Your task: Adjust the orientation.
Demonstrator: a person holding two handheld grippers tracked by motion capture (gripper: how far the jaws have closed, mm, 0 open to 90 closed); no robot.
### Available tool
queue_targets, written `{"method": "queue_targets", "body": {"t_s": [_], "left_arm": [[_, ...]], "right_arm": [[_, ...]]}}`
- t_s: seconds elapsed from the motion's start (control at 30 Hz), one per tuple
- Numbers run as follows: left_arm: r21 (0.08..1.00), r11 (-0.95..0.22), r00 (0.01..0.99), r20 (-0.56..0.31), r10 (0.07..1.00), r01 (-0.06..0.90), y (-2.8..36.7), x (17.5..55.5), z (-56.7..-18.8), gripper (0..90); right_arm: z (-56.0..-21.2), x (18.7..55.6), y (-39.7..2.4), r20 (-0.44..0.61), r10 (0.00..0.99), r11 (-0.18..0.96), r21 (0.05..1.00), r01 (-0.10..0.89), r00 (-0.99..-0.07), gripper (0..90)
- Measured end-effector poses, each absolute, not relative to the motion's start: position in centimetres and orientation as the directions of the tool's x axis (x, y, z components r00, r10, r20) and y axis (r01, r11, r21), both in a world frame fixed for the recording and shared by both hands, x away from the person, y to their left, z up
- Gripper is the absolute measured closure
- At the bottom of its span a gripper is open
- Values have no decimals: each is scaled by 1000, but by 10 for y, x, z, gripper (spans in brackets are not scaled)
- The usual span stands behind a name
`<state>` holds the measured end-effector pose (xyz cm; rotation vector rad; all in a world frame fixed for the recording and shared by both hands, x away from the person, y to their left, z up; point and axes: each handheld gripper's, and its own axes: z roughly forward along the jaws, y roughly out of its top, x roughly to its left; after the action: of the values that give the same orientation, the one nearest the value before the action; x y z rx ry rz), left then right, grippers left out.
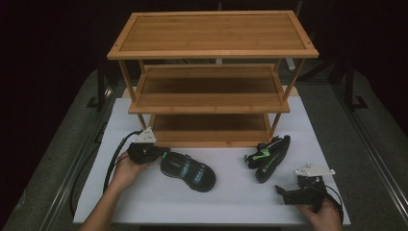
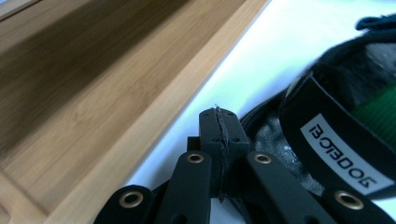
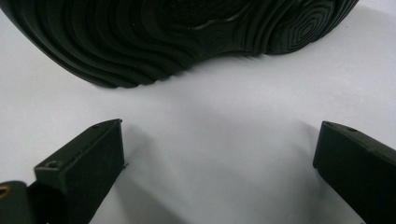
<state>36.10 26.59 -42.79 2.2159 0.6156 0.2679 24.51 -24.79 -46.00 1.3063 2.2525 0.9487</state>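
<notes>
- Step in hand, by my judgement: shelving the sandals. My left gripper point(image 1: 156, 151) has its jaws pressed together beside the heel of the left sandal point(image 1: 188, 172); no strap is visibly caught between them.
- My right gripper point(image 1: 284, 191) rests with jaws spread wide and empty, the right sandal point(image 1: 267, 157) on its side just ahead, sole facing it.
- Next: reopen the left jaws, take the heel strap, lift to the bamboo rack point(image 1: 211, 103).

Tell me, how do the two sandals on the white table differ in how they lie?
The left sandal lies flat, sole down, footbed up; the right sandal is tipped on its side, its ribbed sole facing the right tongs. The left sandal's heel is at the shut left tongs; the right sandal lies apart from the open right tongs. Both are dark with green accents.
</notes>
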Motion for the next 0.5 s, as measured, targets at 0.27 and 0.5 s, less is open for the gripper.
{"method": "queue_targets", "body": {"t_s": [0.27,0.5], "left_arm": [[745,-561,861,-34,507,360,275,345,-426,900],[745,-559,862,-42,505,364,280,330,-426,900]], "right_arm": [[-460,245,-248,17,864,344,708,616,-503,13],[-460,245,-248,17,864,345,708,616,-503,13]]}}
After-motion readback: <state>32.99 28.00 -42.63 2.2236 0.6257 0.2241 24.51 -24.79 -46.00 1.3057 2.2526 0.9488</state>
